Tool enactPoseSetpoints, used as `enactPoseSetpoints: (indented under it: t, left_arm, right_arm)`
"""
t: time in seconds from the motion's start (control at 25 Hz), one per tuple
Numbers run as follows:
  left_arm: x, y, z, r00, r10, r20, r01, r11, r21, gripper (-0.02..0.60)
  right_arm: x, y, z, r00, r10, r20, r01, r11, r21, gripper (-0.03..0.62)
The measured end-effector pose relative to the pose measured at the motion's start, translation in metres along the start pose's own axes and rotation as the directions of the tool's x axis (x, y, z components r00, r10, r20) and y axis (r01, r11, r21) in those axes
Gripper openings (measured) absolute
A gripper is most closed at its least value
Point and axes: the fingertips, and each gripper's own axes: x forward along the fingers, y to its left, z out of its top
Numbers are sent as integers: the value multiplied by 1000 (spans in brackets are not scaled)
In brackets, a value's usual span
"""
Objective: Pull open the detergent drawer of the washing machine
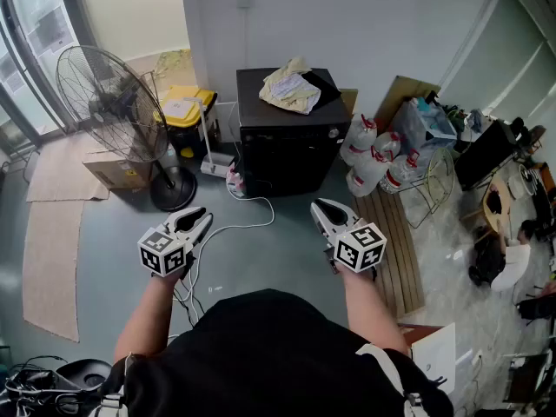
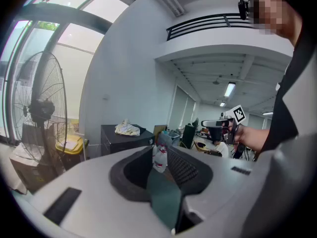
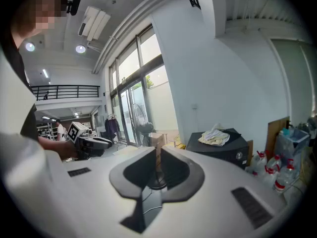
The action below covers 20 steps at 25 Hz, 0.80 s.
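Facing a black box-shaped washing machine (image 1: 287, 150) against the white wall, a person holds the grey left gripper (image 1: 201, 218) and the grey right gripper (image 1: 323, 205) side by side, both well apart from it. Each gripper's jaws are pressed together on nothing. A crumpled pale cloth (image 1: 291, 89) lies on the machine's top; its detergent drawer is too small to make out. A tall pedestal fan (image 1: 109, 102) stands to its left, and clear plastic bottles (image 1: 373, 159) stand to its right.
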Motion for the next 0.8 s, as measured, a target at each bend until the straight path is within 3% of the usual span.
enactPoseSetpoints:
  t: [0.68, 0.8]
  left_arm:
    - [-25, 7, 13, 999, -16, 45, 17, 1000, -7, 101]
    - [-28, 12, 14, 999, -24, 44, 24, 1000, -7, 101]
  right_arm:
    - [5, 33, 10, 1000, 1, 8, -1, 1000, -12, 37]
    - [11, 44, 8, 1000, 21, -4, -21, 1000, -15, 63]
